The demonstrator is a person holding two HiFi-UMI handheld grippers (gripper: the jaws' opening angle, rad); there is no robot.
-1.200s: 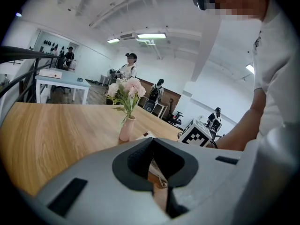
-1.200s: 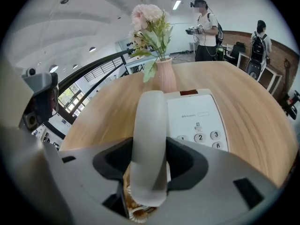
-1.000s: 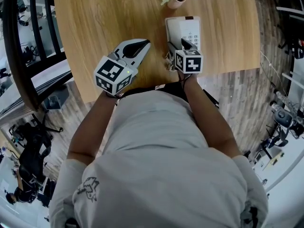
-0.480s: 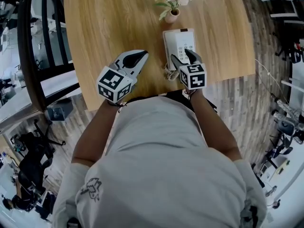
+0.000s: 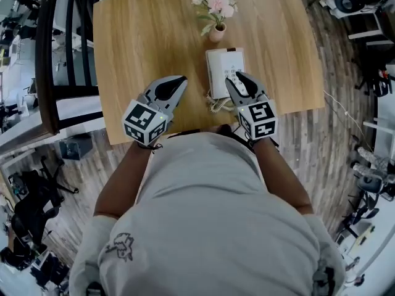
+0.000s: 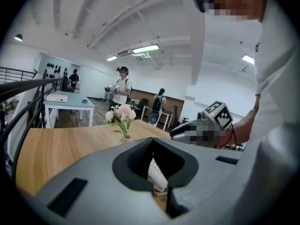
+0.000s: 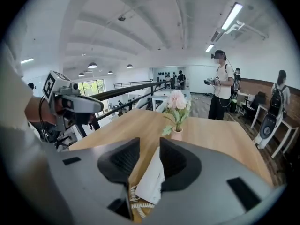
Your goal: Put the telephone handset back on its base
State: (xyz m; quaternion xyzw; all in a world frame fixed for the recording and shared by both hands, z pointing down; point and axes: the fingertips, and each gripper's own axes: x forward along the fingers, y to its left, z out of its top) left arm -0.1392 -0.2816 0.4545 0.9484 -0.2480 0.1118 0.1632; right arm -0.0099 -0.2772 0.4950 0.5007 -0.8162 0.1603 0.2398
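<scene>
**Head view.** A person stands at the near edge of a wooden table (image 5: 142, 36) with a gripper in each hand. The left gripper (image 5: 179, 79) hangs over bare wood, to the left of the telephone and apart from it. The right gripper (image 5: 235, 76) hangs above the near end of the telephone, and its marker cube (image 5: 262, 119) faces the camera. The handset (image 5: 216, 73) lies on the left part of the white base (image 5: 234, 63), and neither gripper touches it. A coiled cord (image 5: 217, 105) lies bunched on the table at the near end of the base. A small vase (image 5: 216, 34) of pink and white flowers (image 5: 215, 2) stands just beyond the far end of the base. Plank floor (image 5: 321, 134) shows around the table.

**Left gripper view.** The jaws of the left gripper (image 6: 152, 142) are closed tip to tip with nothing in them. The base (image 6: 157, 175) and the cord (image 6: 160, 191) show through the hollow behind the tips, lower down on the table. The flowers (image 6: 121, 116) stand farther off. The right gripper (image 6: 206, 128) is at the right, raised off the table.

**Right gripper view.** The jaws of the right gripper (image 7: 149, 144) stand a narrow gap apart and have just been closing. Nothing lies between them. The base (image 7: 151, 179) and the cord (image 7: 136, 205) show through the gap, below the jaws. The flowers (image 7: 178, 104) rise beyond them, and the left gripper (image 7: 75, 102) is at the left. Several people (image 7: 222, 86) stand in the room behind the table.
</scene>
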